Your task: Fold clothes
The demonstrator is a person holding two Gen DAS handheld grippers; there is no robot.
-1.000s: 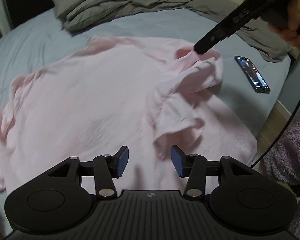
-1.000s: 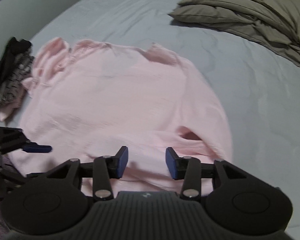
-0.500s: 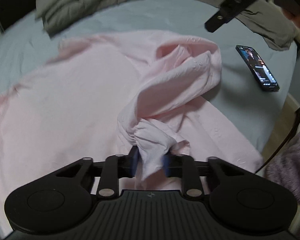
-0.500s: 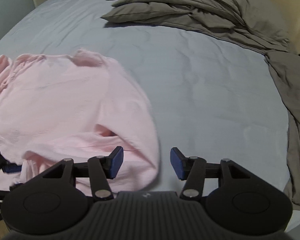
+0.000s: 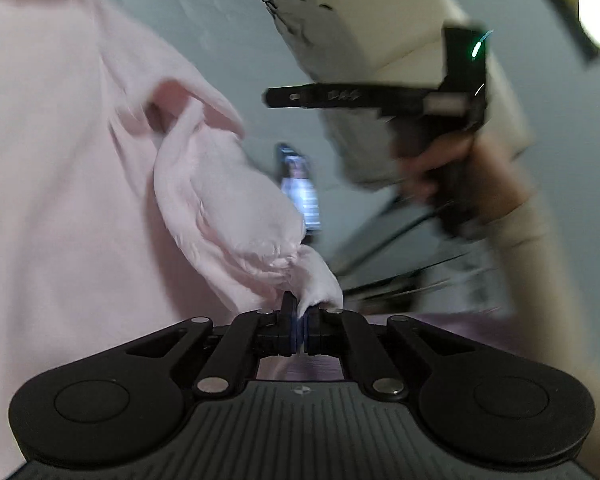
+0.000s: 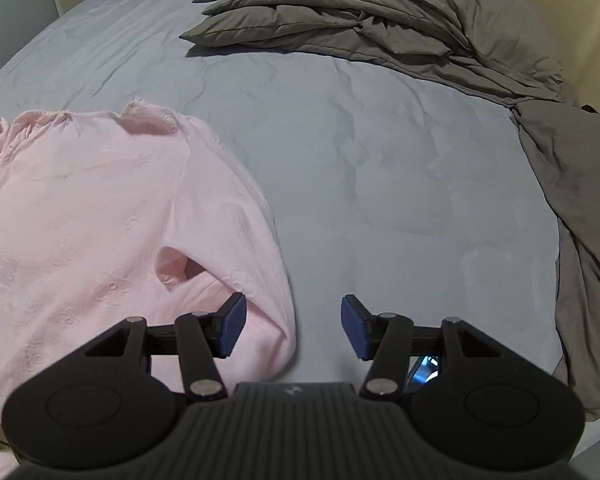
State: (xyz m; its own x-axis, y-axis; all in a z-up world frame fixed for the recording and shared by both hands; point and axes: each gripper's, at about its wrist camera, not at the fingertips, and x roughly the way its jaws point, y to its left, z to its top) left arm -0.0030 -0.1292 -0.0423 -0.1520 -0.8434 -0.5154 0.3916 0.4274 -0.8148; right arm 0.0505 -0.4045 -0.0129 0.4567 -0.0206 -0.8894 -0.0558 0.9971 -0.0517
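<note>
Between the closed pads of the left gripper (image 5: pixel 299 326) sits a bunched fold of one pink garment (image 6: pixel 100 220), spread on the bed sheet (image 6: pixel 380 160). One phone (image 5: pixel 302 192) lies beyond. The right gripper (image 6: pixel 291 330) hangs half-open, empty, beside the garment's edge.

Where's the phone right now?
In the left wrist view the phone lies on the bed, just right of the lifted pink sleeve. The right wrist view shows a sliver behind that gripper's right finger.
</note>
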